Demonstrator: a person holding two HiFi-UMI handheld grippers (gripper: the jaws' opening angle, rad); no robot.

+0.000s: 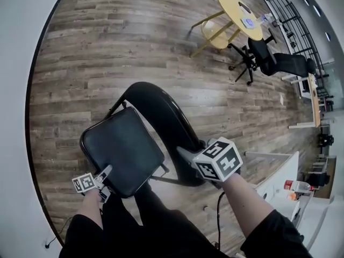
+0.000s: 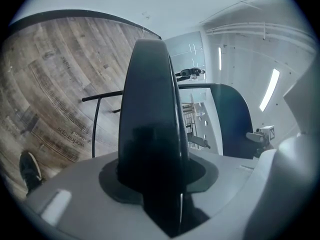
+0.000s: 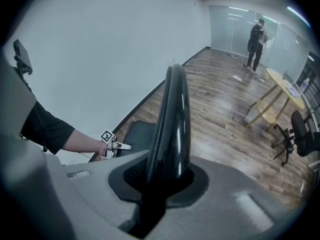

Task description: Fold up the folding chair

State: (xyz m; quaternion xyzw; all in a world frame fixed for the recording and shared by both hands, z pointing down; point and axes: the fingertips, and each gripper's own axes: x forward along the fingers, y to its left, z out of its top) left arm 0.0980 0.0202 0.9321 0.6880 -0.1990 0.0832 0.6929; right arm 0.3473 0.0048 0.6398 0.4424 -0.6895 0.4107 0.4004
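A black folding chair stands on the wood floor below me in the head view, with its padded seat (image 1: 122,149) tilted and its curved backrest (image 1: 167,123) to the right. My left gripper (image 1: 105,174) is at the seat's near edge. In the left gripper view the seat edge (image 2: 150,114) fills the gap of the left gripper (image 2: 152,186), pads against it. My right gripper (image 1: 189,159) sits on the backrest's top rim. In the right gripper view the backrest rim (image 3: 172,119) runs up from the right gripper (image 3: 161,186), which is shut on it.
A white wall runs close along the left. A round yellow table (image 1: 239,7) with a yellow stool (image 1: 215,34) and a black office chair (image 1: 271,61) stand far right. A white cabinet (image 1: 279,171) is near right. A person (image 3: 256,39) stands far off by glass doors.
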